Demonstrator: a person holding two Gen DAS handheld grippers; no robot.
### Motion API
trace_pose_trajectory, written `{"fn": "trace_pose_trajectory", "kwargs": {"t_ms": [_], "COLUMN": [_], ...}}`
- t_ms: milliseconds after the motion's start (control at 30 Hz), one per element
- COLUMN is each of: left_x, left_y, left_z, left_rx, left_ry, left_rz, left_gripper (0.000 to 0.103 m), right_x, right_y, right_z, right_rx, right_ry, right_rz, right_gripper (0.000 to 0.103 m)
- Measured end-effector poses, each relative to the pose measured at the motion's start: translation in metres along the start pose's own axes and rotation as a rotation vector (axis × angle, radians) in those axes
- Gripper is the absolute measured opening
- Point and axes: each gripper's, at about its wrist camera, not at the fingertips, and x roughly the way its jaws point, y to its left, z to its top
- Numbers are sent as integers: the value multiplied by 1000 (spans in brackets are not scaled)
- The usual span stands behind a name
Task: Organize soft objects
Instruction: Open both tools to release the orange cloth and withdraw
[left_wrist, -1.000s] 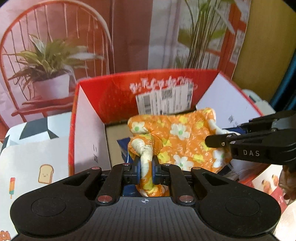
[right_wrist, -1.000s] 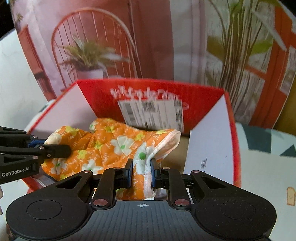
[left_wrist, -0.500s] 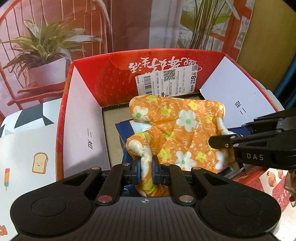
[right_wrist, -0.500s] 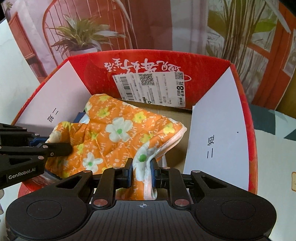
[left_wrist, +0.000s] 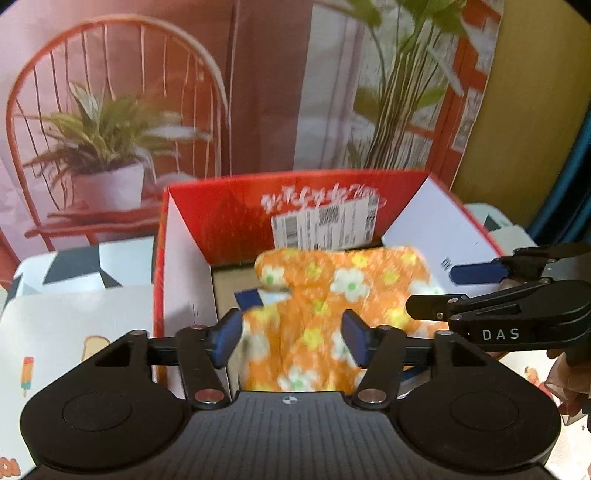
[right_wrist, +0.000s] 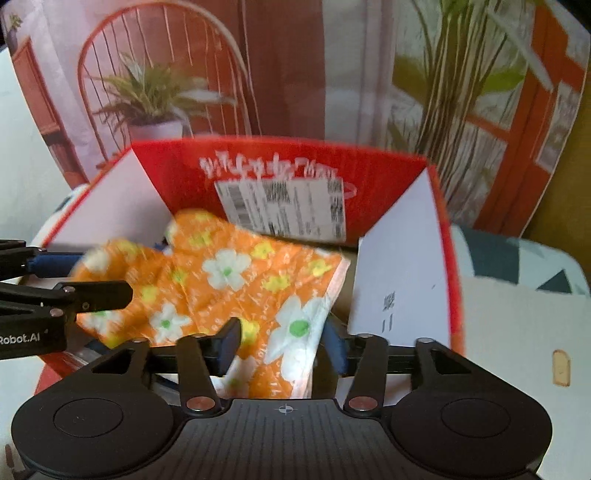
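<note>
left gripper (left_wrist: 291, 338): jaws just opened, cloth (left_wrist: 332, 310) loose between | right gripper (right_wrist: 284, 345): jaws just opened, cloth between | cloth: in box (left_wrist: 236, 218), 12 o'clock of both grippers

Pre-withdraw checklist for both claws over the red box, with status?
1. Left claw open, pads off cloth: ok; jaws have just been opening.
2. Right claw open: ok, also just opened; cloth lies between the pads, contact: cannot tell.
3. Cloth inside box: ok.
4. Cloth lying flat: not ok, rumpled.
5. What lies under cloth: cannot tell.
</note>
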Motion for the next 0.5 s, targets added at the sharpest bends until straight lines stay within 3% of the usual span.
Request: {"fn": "trace_pose_trajectory", "kwargs": {"t_ms": [33,133,233,367,500], "left_x": [-5,-23,-39,-61,-81], "left_y": [-1,-5,-6,-7,-4], "left_z": [1,1,-1,-6,-15], "left_rx": [6,15,11,3,-4], "left_ry": [-14,-59,-94,-130,-158], "left_rz": [4,17,20,44,55], "left_gripper": [75,89,95,97,98], "right_x": [-7,-25,-42,-63,-83], "right_y": [1,3,5,6,7], "right_z": [1,5,5,1,-9], "right_rx": [-3,-17,-18,-2,14], "right_ry": [-18,-61,-107,-148,-188], "right_rz": [-7,-26,-36,-38,-33], "right_gripper": [65,76,92,102,102]}}
